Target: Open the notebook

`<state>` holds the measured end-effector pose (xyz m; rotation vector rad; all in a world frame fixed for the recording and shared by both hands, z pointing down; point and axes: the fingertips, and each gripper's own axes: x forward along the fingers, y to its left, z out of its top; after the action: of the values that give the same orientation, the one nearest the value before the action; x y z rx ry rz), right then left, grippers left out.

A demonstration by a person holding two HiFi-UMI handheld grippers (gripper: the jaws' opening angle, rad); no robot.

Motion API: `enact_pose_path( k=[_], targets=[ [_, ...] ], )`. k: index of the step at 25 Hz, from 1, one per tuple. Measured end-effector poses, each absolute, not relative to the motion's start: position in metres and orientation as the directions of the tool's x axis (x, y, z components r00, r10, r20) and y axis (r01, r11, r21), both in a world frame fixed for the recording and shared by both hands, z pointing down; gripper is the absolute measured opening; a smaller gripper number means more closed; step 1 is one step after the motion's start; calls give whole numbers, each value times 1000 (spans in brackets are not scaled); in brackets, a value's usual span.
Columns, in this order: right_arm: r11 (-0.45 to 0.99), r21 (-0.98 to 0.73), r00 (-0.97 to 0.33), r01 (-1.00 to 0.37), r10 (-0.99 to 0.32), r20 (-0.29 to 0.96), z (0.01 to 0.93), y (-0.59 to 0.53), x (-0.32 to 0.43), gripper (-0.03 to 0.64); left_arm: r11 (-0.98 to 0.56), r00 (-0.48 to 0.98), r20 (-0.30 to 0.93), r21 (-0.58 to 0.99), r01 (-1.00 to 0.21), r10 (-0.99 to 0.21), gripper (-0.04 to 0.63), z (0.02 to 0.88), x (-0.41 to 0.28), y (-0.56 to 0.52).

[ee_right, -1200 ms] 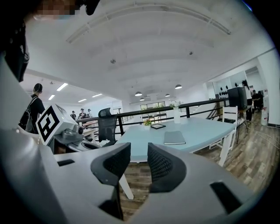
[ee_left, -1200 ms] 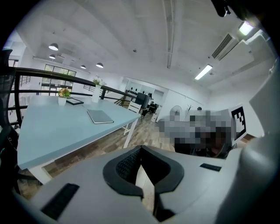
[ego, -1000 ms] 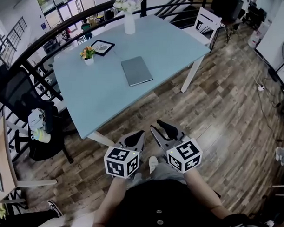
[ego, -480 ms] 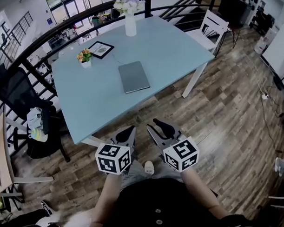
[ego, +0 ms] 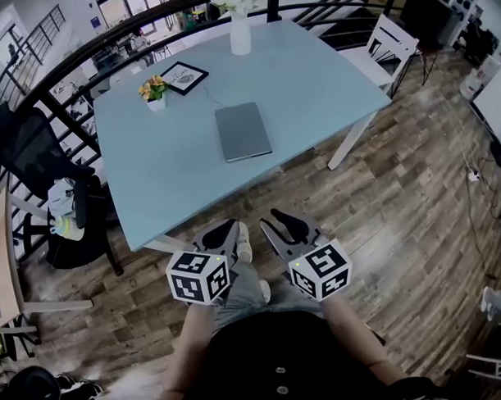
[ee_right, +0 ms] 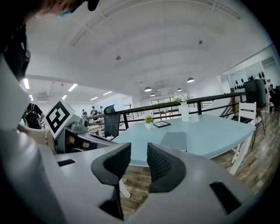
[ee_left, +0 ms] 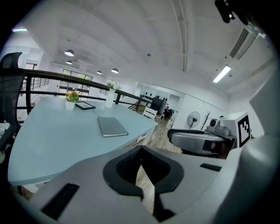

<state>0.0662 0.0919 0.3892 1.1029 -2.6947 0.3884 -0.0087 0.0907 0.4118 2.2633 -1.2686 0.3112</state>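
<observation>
While the person stands on the wooden floor (ego: 398, 200) just off the near edge of the pale blue table (ego: 320, 83), the head view shows the notebook (ego: 243, 131) lying closed and flat near the middle of the tabletop. A small flower pot (ego: 156, 92) and a black picture frame (ego: 183, 76) sit beyond it to the left, and a white vase (ego: 240, 31) stands at the far edge. Both tools hang low in front of the body, well apart from the notebook. The left gripper (ego: 230, 226) points toward the table's edge, and the right gripper (ego: 276, 224) sits just beside it.

In the left gripper view, the black pads meet at their tips with nothing caught there, and only floor shows through the hollow behind them. The closed notebook lies ahead on the table, up and to the left of the tips, and the right gripper's body shows at the right.

In the right gripper view, the two ribbed pads stand spread with a clear gap and nothing between them. The notebook rests on the tabletop beyond them, a little to the right, and a black office chair (ee_right: 111, 122) stands at the table's left end.
</observation>
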Motion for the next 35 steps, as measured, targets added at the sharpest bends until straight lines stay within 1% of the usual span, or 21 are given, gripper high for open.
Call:
enact_pose_path(
  k=[6, 12, 24, 35],
  targets=[
    [687, -176, -703, -705, -645, 300, 395, 54, 62, 114, -407, 526, 452, 339, -848, -721, 17, 418, -16, 54],
    [684, -191, -702, -704, -630, 333, 406, 8, 55, 114, -366, 521, 472, 383, -848, -711, 17, 432, -29, 8],
    [701, -167, -700, -693, -599, 389, 415, -97, 9, 114, -365, 526, 506, 387, -847, -684, 17, 448, -78, -88],
    [678, -98, -650, -729, -639, 412, 419, -168, -4, 114, -390, 552, 494, 397, -831, -672, 17, 454, -112, -145]
  ],
)
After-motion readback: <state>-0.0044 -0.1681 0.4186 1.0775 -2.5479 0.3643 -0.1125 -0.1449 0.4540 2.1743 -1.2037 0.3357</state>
